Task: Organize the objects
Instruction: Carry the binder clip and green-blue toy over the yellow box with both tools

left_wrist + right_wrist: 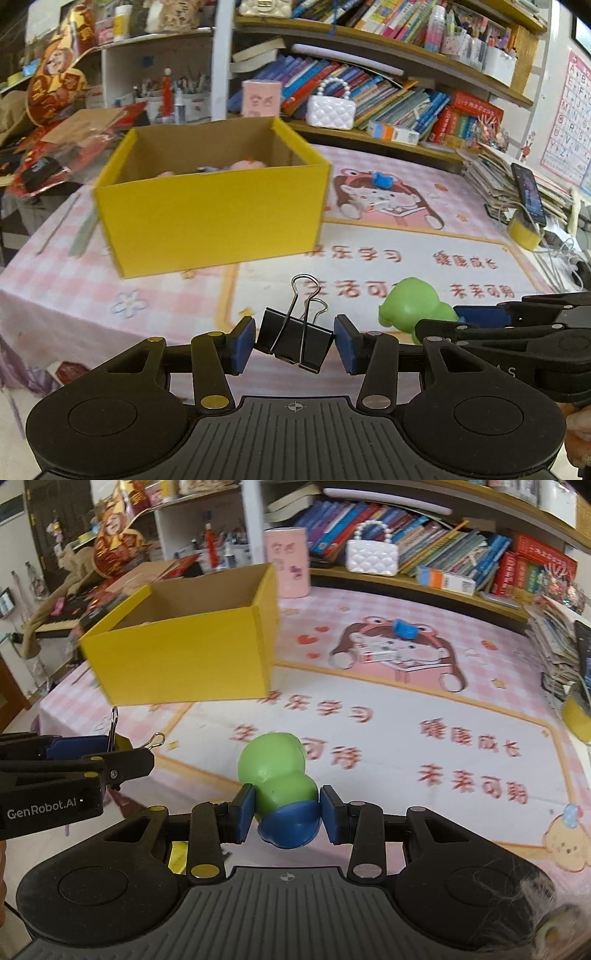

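Note:
My left gripper is shut on a black binder clip with silver wire handles, held above the table's near edge. My right gripper is shut on a green and blue toy figure; the toy also shows in the left wrist view. An open yellow cardboard box stands ahead on the pink mat and holds a pink item and other small things. The box also shows in the right wrist view, ahead and to the left. The left gripper is at the right gripper's left.
A small blue toy and a small white item lie on the cartoon mat beyond the box. A pink cup, a white purse, book shelves, a stack of papers and a phone line the back and right.

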Available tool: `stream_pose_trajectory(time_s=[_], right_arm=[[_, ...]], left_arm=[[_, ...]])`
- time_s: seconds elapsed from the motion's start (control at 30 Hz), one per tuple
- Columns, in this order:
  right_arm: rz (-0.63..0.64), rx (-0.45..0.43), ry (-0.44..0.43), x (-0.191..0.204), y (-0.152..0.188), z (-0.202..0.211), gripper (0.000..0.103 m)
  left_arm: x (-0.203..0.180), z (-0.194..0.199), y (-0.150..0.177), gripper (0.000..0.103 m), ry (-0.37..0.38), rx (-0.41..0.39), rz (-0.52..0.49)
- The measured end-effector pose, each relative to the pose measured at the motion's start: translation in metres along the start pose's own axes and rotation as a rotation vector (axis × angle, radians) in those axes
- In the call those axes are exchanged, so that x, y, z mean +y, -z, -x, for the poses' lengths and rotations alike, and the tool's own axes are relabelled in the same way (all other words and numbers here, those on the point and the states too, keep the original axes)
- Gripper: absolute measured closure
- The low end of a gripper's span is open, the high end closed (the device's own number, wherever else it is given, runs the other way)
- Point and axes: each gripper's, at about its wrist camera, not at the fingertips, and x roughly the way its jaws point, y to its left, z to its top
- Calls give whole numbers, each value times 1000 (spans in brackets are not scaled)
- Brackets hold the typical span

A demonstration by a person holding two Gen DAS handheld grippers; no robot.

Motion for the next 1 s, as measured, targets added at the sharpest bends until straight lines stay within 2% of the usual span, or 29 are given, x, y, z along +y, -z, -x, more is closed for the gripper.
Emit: stream_pose_trajectory(time_s=[0.23,0.5,0.73,1.0], right_arm=[[30,-9,-51,40,0,-3,68],[82,-49,-85,76,-12,-5,68],[84,-113,-96,89,-39,0,68],[102,-230,-80,84,-92,-6,68]], left_arm=[[36,23,12,58,-59,-30,30],[71,46,6,58,-109,-105,77],[85,54,-24,58,-106,-195,84],[86,38,-70,58,-117,-282,95]])
